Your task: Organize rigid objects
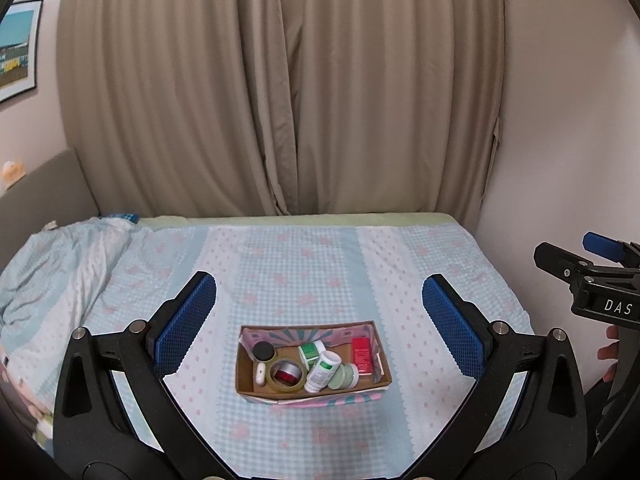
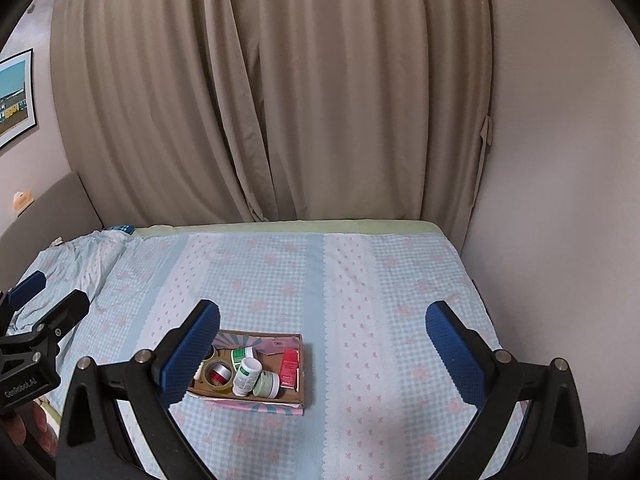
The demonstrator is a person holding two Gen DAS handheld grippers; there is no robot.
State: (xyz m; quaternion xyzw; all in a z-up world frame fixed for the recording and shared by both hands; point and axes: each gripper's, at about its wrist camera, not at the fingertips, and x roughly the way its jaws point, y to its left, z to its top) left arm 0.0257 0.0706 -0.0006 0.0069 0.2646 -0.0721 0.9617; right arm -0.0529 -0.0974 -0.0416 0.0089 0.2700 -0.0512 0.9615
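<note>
Both wrists—high, facing box (image 1: 312, 360)

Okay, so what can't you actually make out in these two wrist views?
- Box: right wrist view, its left end is hidden behind the right gripper's finger.
- Bottle labels: both views, too small to read.
- Right gripper in the left wrist view: cut off by the right edge.

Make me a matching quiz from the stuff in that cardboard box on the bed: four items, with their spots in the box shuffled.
Items:
1. black round lid
2. tape roll
3. red box
4. pale green jar

Spots in the box, as the left wrist view shows it:
A. right end
B. far left corner
C. near wall, right of centre
D. near wall, left of centre

Pairs: 1-B, 2-D, 3-A, 4-C
</note>
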